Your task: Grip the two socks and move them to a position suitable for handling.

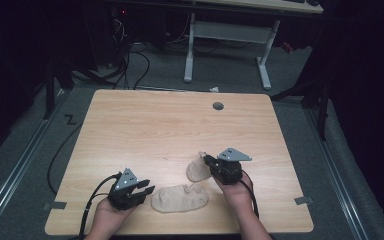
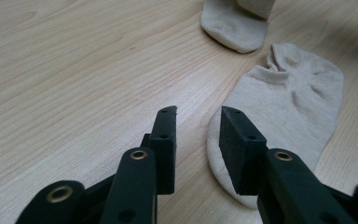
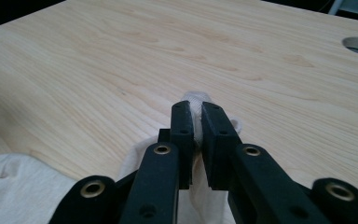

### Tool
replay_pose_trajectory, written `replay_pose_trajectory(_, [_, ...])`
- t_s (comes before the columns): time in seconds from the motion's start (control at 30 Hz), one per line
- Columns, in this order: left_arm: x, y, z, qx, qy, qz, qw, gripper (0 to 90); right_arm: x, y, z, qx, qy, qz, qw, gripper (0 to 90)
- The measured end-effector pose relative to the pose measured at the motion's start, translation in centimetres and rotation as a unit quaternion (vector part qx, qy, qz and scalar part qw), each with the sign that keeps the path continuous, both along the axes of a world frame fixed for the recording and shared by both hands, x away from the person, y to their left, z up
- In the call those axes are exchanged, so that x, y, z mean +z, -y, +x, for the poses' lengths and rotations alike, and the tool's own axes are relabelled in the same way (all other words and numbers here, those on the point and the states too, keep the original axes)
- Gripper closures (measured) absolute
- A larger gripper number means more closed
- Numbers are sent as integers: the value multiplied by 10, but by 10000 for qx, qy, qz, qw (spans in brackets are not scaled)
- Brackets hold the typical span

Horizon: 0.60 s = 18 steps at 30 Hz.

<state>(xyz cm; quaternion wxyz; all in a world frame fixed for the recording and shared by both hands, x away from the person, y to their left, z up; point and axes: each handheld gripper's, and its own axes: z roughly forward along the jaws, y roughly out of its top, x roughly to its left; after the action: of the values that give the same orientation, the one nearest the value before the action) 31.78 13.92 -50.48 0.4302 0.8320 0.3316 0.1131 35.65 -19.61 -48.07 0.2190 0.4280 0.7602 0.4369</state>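
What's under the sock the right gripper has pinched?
The right gripper lifts the pinched sock by one end; its other end rests on the bare table. The sock covers whatever lies under that end.

Both grippers, left (image 1: 147, 190) & right (image 1: 206, 159): black bodies w/ 2 flat black jaws, brass-ringed screw holes, grey 3-cornered top plates, black cables trailing back. Forearms unsleeved.

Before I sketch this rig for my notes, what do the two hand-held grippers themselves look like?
Both the left gripper and the right gripper are black, each with two flat rectangular jaws on hinged links fitted with brass-coloured rivets. Each carries a grey three-cornered plate with small holes on top, and a black cable trails back from it along the forearm. The person's forearms are bare, with no sleeves in view.
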Motion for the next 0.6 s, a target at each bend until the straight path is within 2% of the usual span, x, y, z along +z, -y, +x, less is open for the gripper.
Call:
replay_pose_trajectory(0.2, [0,0,0,4,4,8,10000,671,-2,17,5,-233,-53,105,9997,835])
replay_pose_trajectory(0.6, [0,1,-1,-5,5,3,10000,671,-15,44,13,-596,-267,125,9978,828])
